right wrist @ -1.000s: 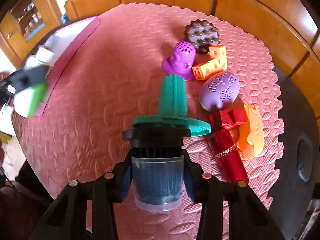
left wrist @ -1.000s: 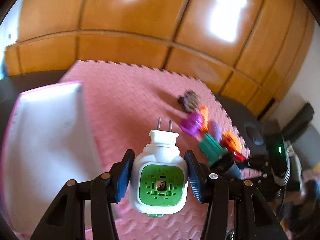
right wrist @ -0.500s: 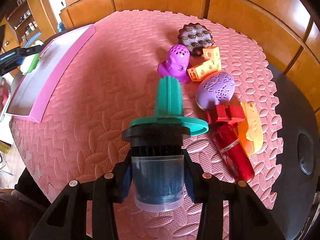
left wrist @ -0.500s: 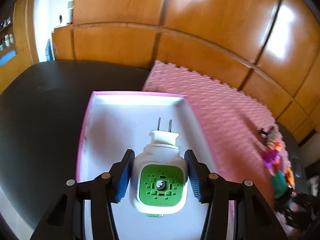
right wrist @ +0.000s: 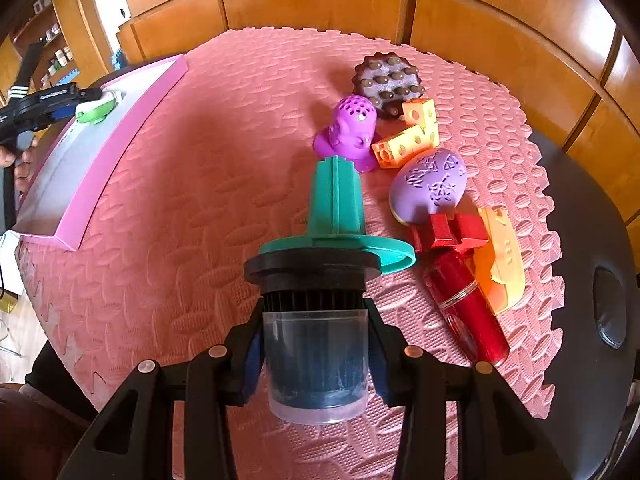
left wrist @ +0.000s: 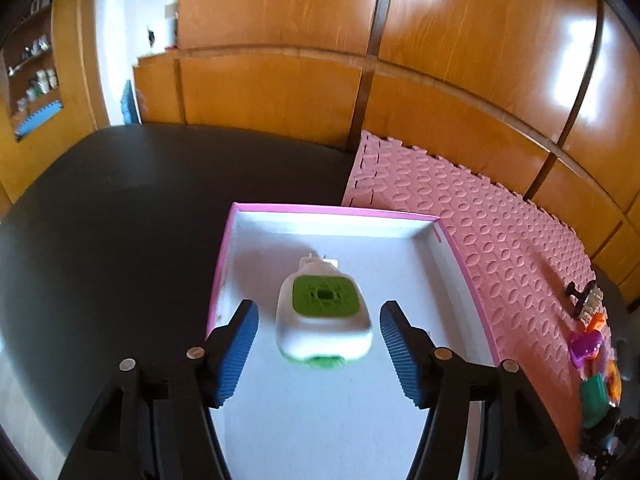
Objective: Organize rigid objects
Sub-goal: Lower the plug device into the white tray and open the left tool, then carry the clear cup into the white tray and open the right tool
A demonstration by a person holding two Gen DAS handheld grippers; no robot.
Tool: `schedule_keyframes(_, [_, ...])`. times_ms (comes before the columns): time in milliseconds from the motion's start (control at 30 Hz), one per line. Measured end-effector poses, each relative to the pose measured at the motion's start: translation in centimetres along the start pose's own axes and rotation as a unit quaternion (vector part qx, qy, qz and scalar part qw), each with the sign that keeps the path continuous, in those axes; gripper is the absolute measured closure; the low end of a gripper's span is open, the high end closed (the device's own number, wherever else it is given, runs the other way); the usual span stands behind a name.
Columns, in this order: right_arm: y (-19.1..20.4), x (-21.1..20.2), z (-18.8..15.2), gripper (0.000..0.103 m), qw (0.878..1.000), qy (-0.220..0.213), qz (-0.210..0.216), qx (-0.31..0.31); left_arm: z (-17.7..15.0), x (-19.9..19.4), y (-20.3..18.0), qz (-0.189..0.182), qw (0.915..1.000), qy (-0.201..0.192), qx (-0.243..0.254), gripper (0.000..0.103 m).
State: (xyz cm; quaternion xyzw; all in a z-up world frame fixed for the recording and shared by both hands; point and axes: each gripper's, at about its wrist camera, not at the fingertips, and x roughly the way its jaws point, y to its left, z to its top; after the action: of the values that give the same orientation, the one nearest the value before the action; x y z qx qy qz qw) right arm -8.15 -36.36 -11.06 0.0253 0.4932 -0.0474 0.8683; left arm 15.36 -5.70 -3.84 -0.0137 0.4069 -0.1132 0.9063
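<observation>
Purple egg [right wrist: 429, 186], red cylinder [right wrist: 468, 312]: right wrist view only.

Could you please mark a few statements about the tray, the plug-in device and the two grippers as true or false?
1. The white and green plug-in device is over the pink-rimmed tray. True.
2. The left gripper pads press on the device. False: its jaws have just been opening, with gaps either side.
3. The right gripper is empty. False: it clamps a clear cup with black and teal parts.
4. The purple egg lies on the pink foam mat. True.
</observation>
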Motion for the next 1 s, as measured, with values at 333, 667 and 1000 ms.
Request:
schedule_keyframes(333, [0.6,0.1,-0.1,0.059,1.0,-0.008,-0.015,0.007,-5.9,-6.7,-2.2,-0.01,0.9996,-0.024,0.007,0.039])
schedule_keyframes(667, [2.4,0.1,-0.1,0.06,0.999,-0.018,-0.033,0.014,-9.1,-8.5,-3.6,-0.008,0.9996,-0.013,0.023,0.039])
schedule_keyframes(1000, [5.8,1.0,1.6,0.06,1.0,-0.019,0.01,0.004,-10.1,-8.8,-2.7,-0.002,0.9999,-0.012,0.012,0.039])
